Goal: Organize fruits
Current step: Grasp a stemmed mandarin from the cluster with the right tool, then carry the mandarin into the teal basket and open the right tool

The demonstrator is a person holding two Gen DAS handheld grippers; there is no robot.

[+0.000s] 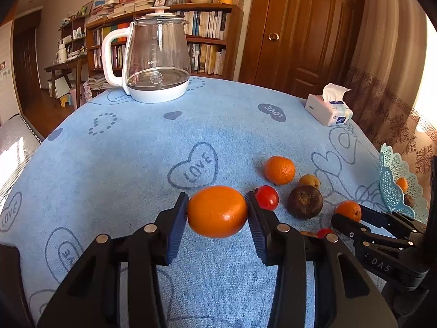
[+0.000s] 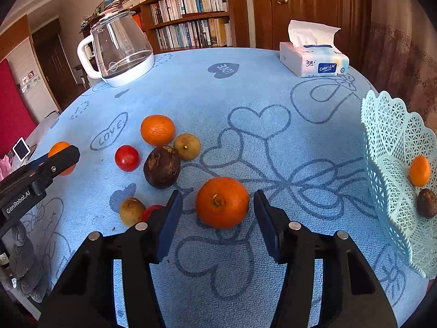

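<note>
My left gripper [image 1: 217,211] is shut on an orange tangerine [image 1: 217,211], both pads touching its sides, just above the blue cloth. My right gripper [image 2: 218,205] is open around another tangerine [image 2: 222,202] that rests on the cloth; the pads stand apart from it. Between them lie a tangerine [image 2: 157,129], a red tomato [image 2: 127,158], a dark brown passion fruit [image 2: 161,167] and two small tan fruits [image 2: 187,146] [image 2: 132,211]. The light-blue lattice basket [image 2: 387,147] at right holds a tangerine [image 2: 419,170] and a dark fruit [image 2: 427,203].
A glass kettle on a white base [image 1: 155,63] stands at the table's far left. A tissue box [image 2: 314,60] sits at the far right. A second red fruit [image 2: 153,209] is partly hidden behind my right gripper's left finger. Bookshelves and a door stand behind the table.
</note>
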